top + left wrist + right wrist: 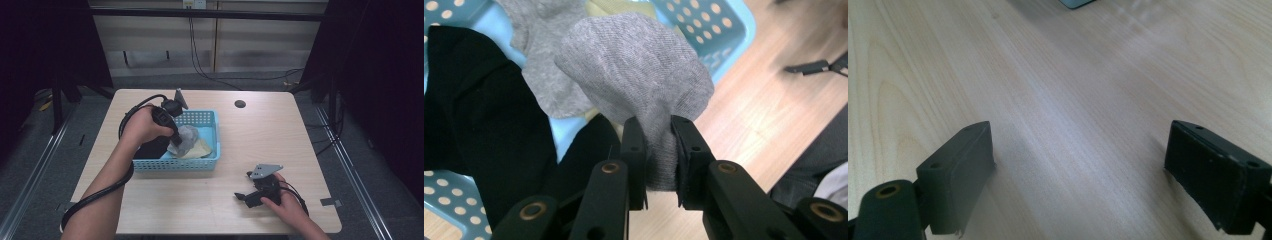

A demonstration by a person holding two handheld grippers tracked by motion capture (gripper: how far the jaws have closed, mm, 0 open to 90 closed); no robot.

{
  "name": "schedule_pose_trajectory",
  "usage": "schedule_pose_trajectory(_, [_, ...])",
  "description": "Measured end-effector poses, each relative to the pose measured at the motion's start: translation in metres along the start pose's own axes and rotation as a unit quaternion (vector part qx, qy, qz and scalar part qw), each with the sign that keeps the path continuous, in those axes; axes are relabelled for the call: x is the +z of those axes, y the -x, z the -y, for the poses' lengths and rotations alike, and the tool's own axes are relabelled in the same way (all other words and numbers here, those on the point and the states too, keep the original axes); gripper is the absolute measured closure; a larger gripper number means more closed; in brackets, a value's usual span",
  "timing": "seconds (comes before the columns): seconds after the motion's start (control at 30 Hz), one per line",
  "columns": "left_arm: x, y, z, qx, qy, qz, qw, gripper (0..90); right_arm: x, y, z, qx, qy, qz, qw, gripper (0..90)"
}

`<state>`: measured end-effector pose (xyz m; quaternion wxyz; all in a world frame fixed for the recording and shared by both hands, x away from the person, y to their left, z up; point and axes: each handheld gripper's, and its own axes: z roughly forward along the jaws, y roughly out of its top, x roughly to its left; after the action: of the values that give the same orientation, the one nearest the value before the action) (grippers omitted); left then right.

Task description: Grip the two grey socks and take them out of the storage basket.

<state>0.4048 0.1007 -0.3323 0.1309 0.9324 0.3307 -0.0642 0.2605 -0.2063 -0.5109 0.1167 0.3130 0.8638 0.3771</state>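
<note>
Left gripper (658,150) clamped on grey sock (634,75); lift straight clear of basket (210,162). Right gripper (1078,175) jaws apart, idle.

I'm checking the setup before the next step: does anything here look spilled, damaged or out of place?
Nothing stands out. The left hand-held gripper pinches a grey sock above the blue basket, which holds black, grey and pale yellow fabric. The right hand-held gripper is open over bare table.

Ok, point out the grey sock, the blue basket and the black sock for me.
grey sock (639,75), left gripper view, its rounded bulge above the fingers.
blue basket (207,118), high view, its far perforated wall.
black sock (479,110), left gripper view, its middle.
</note>
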Motion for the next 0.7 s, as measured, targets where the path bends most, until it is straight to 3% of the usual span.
schedule_pose_trajectory(0.4, [-0.007,0.033,0.009,0.05,0.003,0.006,0.9987,77.6,0.0,0.0,0.0,0.0,-0.001,0.0,1.0,11.8])
schedule_pose_trajectory(0.5, [-0.003,0.045,0.012,0.069,-0.003,0.015,0.9975,77.6,0.0,0.0,0.0,0.0,-0.001,0.0,1.0,11.7])
schedule_pose_trajectory(0.7, [0.007,0.056,0.016,0.079,-0.001,0.027,0.9965,77.6,0.0,0.0,0.0,0.0,-0.001,0.001,1.0,11.7])
